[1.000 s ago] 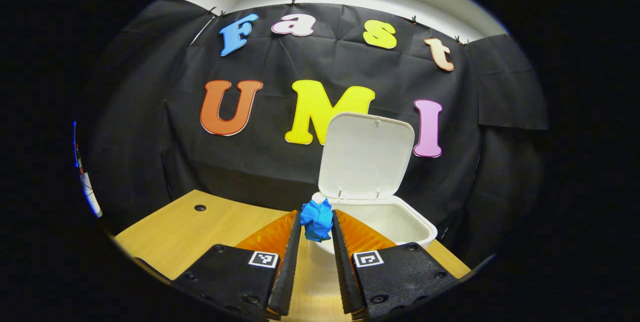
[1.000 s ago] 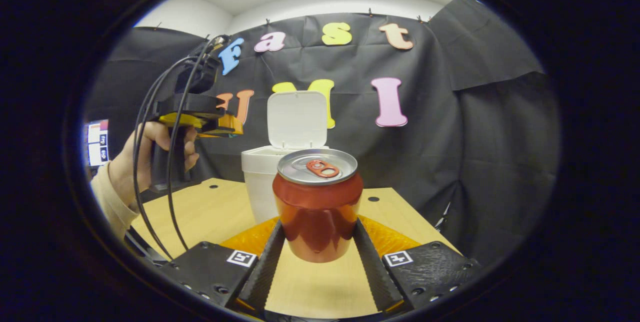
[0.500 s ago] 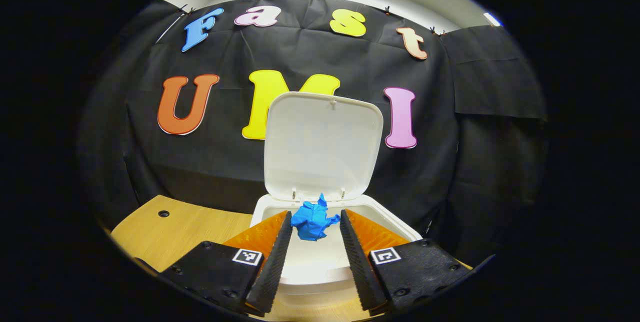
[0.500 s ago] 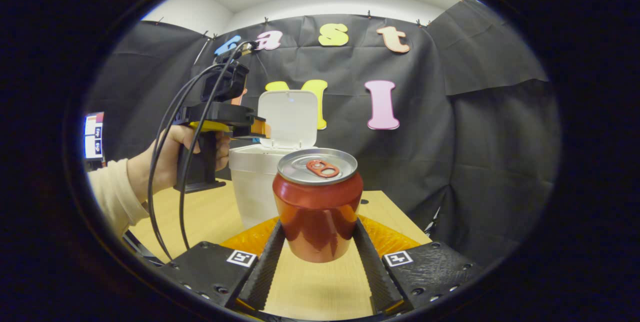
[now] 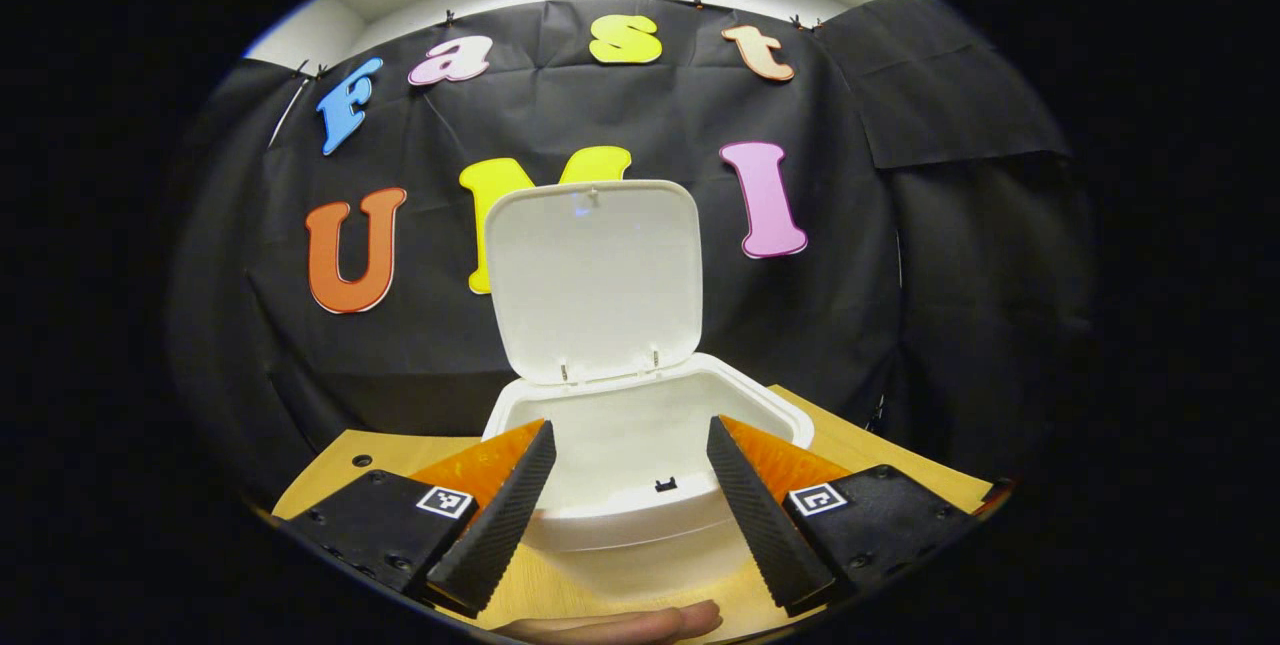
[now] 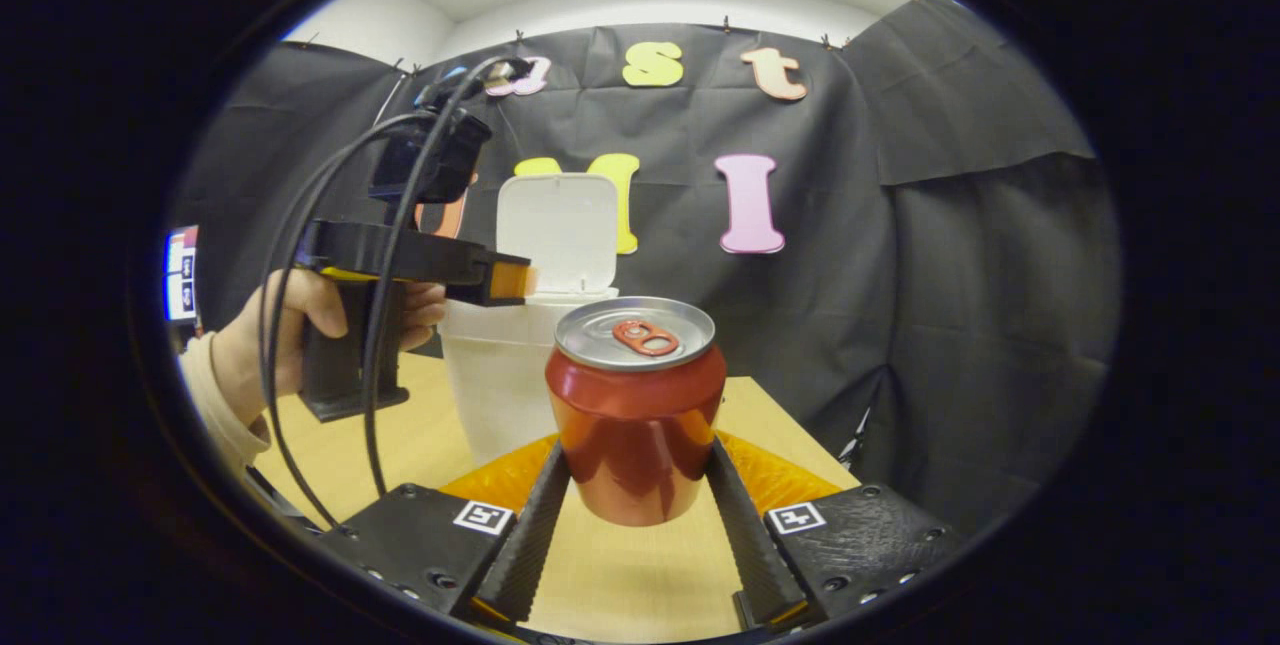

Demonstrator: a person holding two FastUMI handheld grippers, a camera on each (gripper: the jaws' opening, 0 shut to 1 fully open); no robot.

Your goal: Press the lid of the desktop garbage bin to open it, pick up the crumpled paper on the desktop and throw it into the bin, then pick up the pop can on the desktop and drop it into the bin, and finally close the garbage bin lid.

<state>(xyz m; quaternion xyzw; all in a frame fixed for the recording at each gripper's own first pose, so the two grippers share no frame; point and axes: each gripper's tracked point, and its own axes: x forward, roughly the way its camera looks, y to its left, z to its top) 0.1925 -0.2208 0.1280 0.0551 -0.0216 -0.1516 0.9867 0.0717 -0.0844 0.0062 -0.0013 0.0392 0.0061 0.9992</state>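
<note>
The white bin (image 5: 640, 525) stands on the wooden desk with its lid (image 5: 590, 275) swung upright at the back. My left gripper (image 5: 628, 430) hangs open just above the bin's mouth, with nothing between its fingers. In the right gripper view, the same bin (image 6: 490, 385) and lid (image 6: 560, 225) stand behind a red pop can (image 6: 635, 405) with a silver top. My right gripper (image 6: 637, 450) is shut on the can's lower sides, which sits upright over the desk. The left gripper (image 6: 515, 280), held by a hand (image 6: 300, 325), reaches over the bin's rim from the left.
The wooden desk (image 6: 420, 435) runs out to the left of the bin and ends close behind it at the black cloth wall. Black cables (image 6: 330, 225) loop down from the left gripper. A fingertip (image 5: 640, 622) shows at the lower edge of the left gripper view.
The left gripper moved over the bin and opened; the blue crumpled paper left its fingers. The right gripper kept hold of the can, barely shifting.
</note>
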